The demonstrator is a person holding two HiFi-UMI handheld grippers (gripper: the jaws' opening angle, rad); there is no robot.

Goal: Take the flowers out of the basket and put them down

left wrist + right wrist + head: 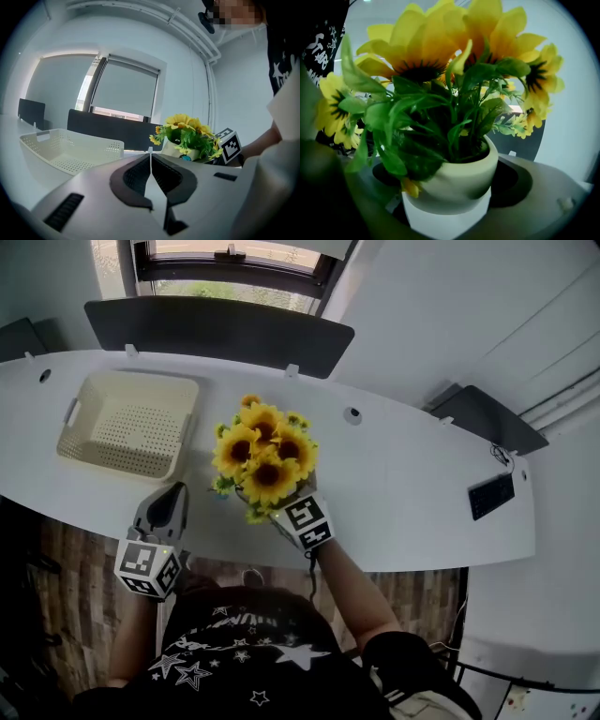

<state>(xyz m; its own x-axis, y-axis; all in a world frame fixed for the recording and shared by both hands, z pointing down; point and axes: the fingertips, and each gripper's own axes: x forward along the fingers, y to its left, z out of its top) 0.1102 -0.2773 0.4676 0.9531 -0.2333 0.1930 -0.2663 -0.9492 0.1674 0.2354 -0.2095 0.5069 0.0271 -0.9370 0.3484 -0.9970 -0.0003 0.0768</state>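
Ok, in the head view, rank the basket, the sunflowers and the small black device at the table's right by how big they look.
1. basket, largest.
2. sunflowers, somewhat smaller; their heads sit higher, nearer the camera, which flatters them.
3. black device, clearly smallest.

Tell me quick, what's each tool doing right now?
Left tool: shut, nothing in it.
Right tool: shut on the flower pot.

Right gripper [450, 199], jaws closed on cream pot [461, 180], yellow sunflowers [436, 44], green leaves [417, 117] filling frame
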